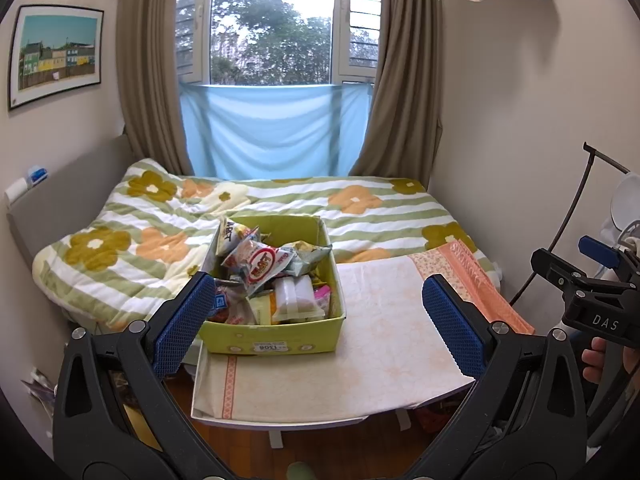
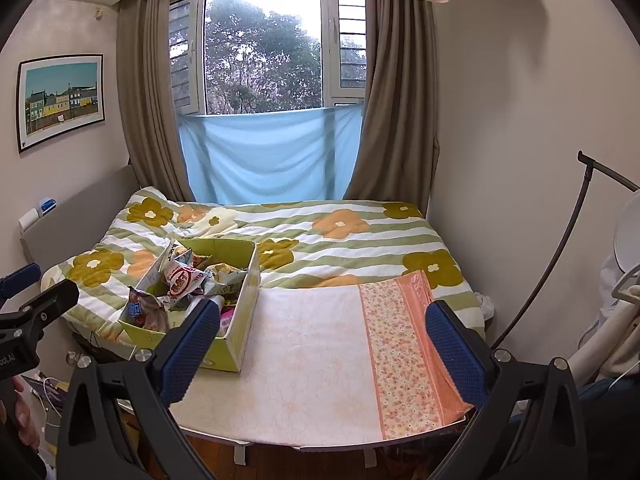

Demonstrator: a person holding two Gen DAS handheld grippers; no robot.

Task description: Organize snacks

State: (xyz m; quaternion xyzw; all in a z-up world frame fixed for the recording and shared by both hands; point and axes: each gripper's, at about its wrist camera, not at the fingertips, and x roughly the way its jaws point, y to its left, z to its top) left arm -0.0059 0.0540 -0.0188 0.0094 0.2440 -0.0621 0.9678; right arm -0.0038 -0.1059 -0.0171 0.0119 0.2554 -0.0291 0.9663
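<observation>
**A:** Where are the fingers, and are they holding anything?

**B:** The left gripper (image 1: 320, 320) has its blue-padded fingers (image 1: 184, 322) spread wide and empty, held back from the near edge of the tabletop (image 1: 400, 340) and framing the green box (image 1: 276, 336). The right gripper (image 2: 324, 354) is likewise spread wide and empty, to the right of the box, over the bare cloth.

**A:** And the snacks?

**B:** All in the box, which sits on the left part of the tabletop. It is heaped: a crumpled red-and-white packet (image 1: 258, 266) lies on top, and a clear-wrapped white bar (image 1: 298, 298) sits below it, nearer the front wall. A white carton (image 1: 228, 236) leans at the box's back left corner.

**A:** What could go wrong from here?

**B:** As I judge it, three things. The box's left side stands close to the tabletop edge, with floor below, so a sideways nudge from a finger could tip it off. The packets overlap loosely, so pulling one may drag a neighbour over the rim onto the striped bed quilt (image 1: 380, 216) behind the box. And the crinkly wrappers look slippery; a shallow pinch could let one slide out.

**A:** Anything to the right of the box?

**B:** Only cloth, with an orange patterned border (image 2: 400, 344) at the far right.
</observation>
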